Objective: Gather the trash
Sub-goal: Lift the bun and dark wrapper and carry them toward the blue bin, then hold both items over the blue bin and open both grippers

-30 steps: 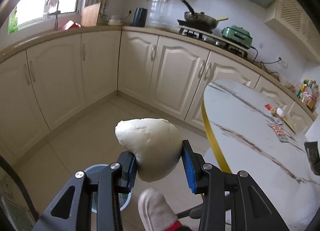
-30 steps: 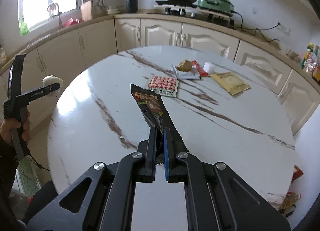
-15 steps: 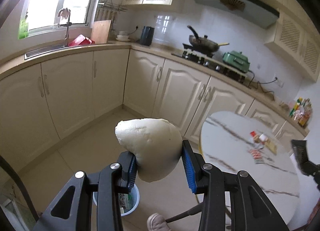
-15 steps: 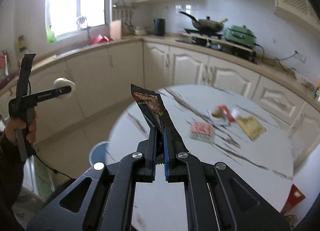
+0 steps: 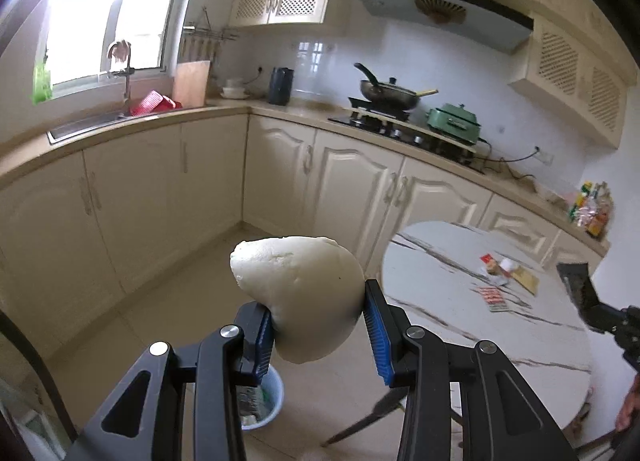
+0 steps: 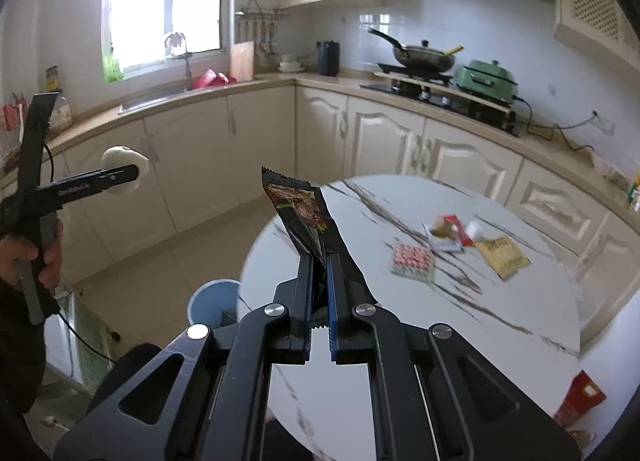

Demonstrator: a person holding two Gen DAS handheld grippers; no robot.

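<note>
Marble table (image 6: 400, 333) | cream kitchen | left tongs (image 5: 318, 325) clamp bun (image 5: 304, 297) | right tongs (image 6: 319, 261) clamp wrapper (image 6: 300, 209)

Round marble table (image 6: 460, 325) bears scattered wrappers (image 6: 412, 259); blue bin (image 6: 212, 301) on floor (image 6: 160, 269).

**Home kitchen**

I'm in a home kitchen: cream cabinets (image 5: 344, 181) wrap the corner, sink (image 5: 80, 123) under window at 10 o'clock, wok (image 5: 390, 91) on gas stove at 1, round marble table (image 6: 440, 281) at 3.
</note>
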